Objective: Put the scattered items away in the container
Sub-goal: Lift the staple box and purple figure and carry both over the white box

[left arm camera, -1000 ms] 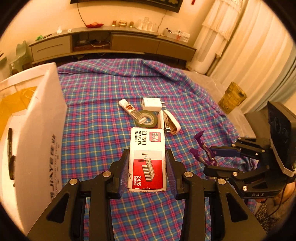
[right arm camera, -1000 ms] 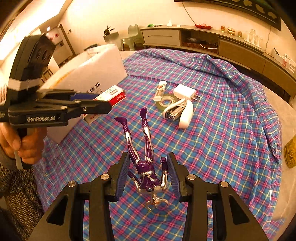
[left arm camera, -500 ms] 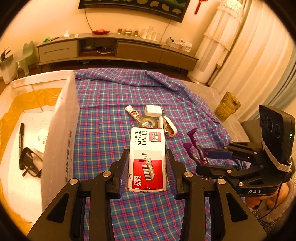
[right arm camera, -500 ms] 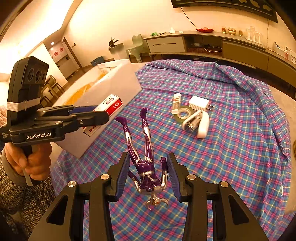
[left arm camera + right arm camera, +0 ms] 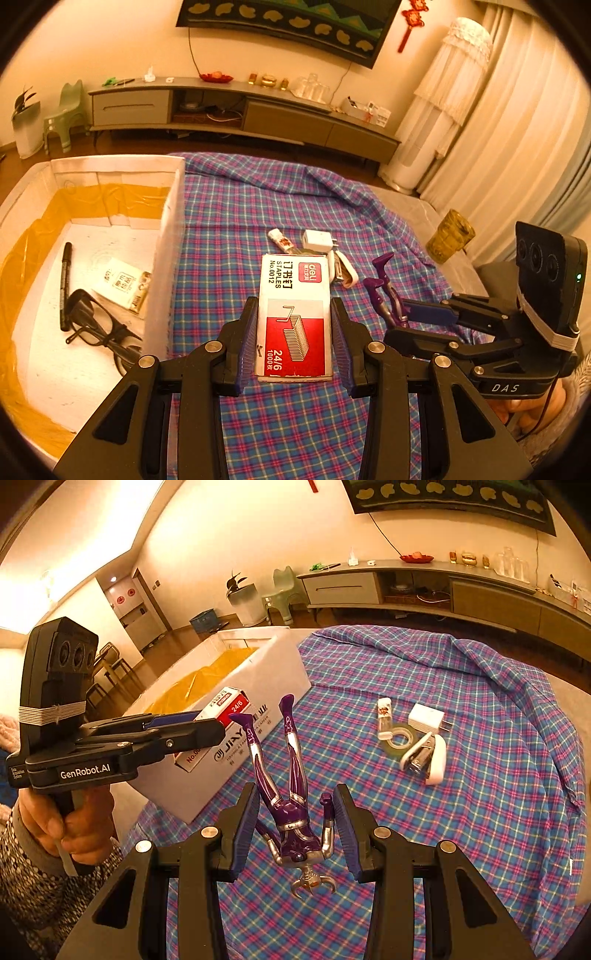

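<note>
My left gripper (image 5: 294,343) is shut on a red and white staples box (image 5: 293,314), held above the plaid cloth just right of the white container (image 5: 168,258). It also shows in the right wrist view (image 5: 207,734) with the staples box (image 5: 225,705) beside the container wall (image 5: 258,686). My right gripper (image 5: 295,823) is shut on a purple and silver toy figure (image 5: 291,805), legs pointing away; the figure also shows in the left wrist view (image 5: 384,288). On the cloth lie a white stapler (image 5: 428,757), a tape roll (image 5: 397,736), a white charger (image 5: 424,716) and a small tube (image 5: 384,710).
The container holds a black pen (image 5: 65,280), black glasses (image 5: 96,328) and a small packet (image 5: 123,288); its walls are lined with yellow tape. The plaid cloth (image 5: 480,812) covers the table. A yellowish basket (image 5: 448,236) stands beyond the right edge.
Both grippers have risen and moved left toward the container with their loads. The container's inside has come into the left wrist view.
</note>
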`<state>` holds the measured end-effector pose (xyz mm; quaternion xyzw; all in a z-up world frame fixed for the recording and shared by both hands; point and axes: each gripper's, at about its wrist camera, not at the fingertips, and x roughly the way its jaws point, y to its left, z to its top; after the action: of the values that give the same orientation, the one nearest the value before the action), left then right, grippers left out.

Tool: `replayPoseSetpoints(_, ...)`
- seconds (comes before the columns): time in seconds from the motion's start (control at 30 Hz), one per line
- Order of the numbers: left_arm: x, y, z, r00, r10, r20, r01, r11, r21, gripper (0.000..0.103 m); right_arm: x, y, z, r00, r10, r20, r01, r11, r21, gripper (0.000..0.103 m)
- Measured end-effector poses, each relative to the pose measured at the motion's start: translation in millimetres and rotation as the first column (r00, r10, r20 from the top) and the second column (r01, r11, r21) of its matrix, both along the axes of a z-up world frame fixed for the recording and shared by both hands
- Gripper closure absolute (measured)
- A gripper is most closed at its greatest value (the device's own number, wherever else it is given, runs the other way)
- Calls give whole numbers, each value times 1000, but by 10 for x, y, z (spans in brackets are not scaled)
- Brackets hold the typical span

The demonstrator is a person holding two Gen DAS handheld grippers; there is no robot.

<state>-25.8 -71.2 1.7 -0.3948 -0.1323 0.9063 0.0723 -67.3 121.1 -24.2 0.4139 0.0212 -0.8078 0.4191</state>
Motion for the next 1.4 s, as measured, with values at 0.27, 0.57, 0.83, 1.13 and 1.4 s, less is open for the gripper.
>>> replayPoseSetpoints(0.27, 59, -260, 80, 999, 25, -28, -24, 999, 37, 64, 74, -155, 39, 999, -44, 1, 44, 998, -34, 60)
replayPoseSetpoints(0.57, 172, -680, 175, 995, 81, -62, -74, 992, 104, 64, 115, -461, 98, 998, -62, 16, 63, 997, -43, 60)
replayPoseSetpoints(0.83, 197, -991, 226, 988, 136, -77, -122, 980, 157, 64, 192, -891, 358, 999, -29, -26, 28, 999, -27, 60)
replayPoseSetpoints(1.13, 279, -1452, 297, 971, 224, -88, -203, 959, 198, 64, 161, -1247, 509, 999, -19, -46, 19, 1000, -5, 60)
replayPoseSetpoints(1.4, 363, -1854, 311, 945, 317, -79, -289, 924, 251, 64, 112, -1559, 572, 999, -3, -32, 3, 1000, -1, 60)
